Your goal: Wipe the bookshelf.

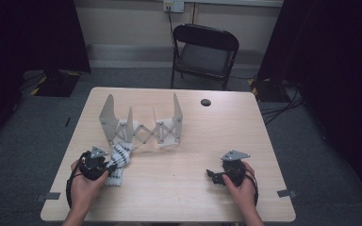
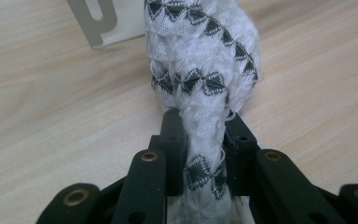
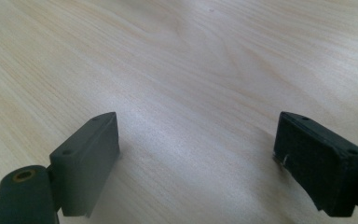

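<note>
Now, held cloth: the left gripper [image 2: 204,140] has its jaws closed tight on a white-and-black knitted cloth [image 2: 200,79], bunched, its far end resting on the table [image 1: 179,183].
Rack: the folding rack [image 1: 141,127] stands just beyond the cloth, with a white piece already at its right end.
Right gripper [image 3: 198,158]: jaws wide apart, holding nothing, low over bare wood.
Progress: probably midway; this cloth isn't on the rack yet.

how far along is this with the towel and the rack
Done: the left gripper is shut on the patterned white towel, which touches the table. In hand: that grip. Left: the towel isn't yet on the folding rack; the right gripper rests open.
</note>
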Demonstrator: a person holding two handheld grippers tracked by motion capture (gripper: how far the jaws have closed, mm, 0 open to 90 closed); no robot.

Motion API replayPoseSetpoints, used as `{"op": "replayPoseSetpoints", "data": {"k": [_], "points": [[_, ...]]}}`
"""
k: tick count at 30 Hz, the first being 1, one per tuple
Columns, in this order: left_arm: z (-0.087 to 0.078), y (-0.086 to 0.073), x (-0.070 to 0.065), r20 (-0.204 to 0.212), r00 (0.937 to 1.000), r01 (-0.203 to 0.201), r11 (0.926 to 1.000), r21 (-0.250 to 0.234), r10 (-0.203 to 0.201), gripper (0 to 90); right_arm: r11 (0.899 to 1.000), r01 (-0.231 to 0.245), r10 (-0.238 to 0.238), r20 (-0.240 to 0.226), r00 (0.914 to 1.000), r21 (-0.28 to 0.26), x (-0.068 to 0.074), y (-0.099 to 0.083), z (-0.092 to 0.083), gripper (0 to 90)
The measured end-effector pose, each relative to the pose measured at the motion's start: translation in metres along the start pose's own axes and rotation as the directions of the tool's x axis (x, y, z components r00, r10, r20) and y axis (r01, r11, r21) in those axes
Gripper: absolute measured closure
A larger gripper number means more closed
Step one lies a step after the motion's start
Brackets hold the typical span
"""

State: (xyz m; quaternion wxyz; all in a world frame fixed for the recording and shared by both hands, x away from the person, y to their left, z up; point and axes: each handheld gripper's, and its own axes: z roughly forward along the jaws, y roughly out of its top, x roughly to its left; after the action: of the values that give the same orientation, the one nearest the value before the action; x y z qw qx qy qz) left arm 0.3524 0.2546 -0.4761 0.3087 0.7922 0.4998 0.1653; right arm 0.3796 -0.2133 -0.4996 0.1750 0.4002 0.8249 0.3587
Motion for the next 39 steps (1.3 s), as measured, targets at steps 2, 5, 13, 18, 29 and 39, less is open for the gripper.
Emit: {"op": "replayPoseSetpoints", "data": {"k": [2,5,13,18,29,39], "points": [[-0.001,-0.001,-0.002,-0.001,1.0,0.007,0.9999,-0.009,-0.007,73.4,1.0,0.0,0.0,0.0,1.0,0.0,0.0,0.0,0.0,13.4],[-0.007,0.001,-0.002,0.011,0.9999,0.008,0.9996,-0.028,-0.007,73.4,1.0,0.0,0.0,0.0,1.0,0.0,0.0,0.0,0.0,13.4],[-0.07,0.04,0.005,-0.025,0.9994,-0.029,0.9793,-0.2,0.024,73.5,1.0,0.001,-0.001,0.0,1.0,0.0,0.0,0.0,0.0,13.4],[-0.084,0.053,0.01,-0.06,0.998,-0.032,0.9673,-0.251,0.018,73.5,1.0,0.001,-0.001,0.0,1.0,0.0,0.0,0.0,0.0,13.4],[-0.04,0.027,0.017,-0.034,0.9983,0.04,0.9853,-0.166,-0.046,73.4,1.0,0.001,-0.001,-0.001,1.0,0.0,0.0,0.0,0.0,13.4],[-0.03,0.023,0.017,-0.029,0.9982,0.047,0.9888,-0.141,-0.052,73.5,1.0,0.001,-0.001,-0.001,1.0,0.0,0.0,0.0,0.0,13.4]]}}
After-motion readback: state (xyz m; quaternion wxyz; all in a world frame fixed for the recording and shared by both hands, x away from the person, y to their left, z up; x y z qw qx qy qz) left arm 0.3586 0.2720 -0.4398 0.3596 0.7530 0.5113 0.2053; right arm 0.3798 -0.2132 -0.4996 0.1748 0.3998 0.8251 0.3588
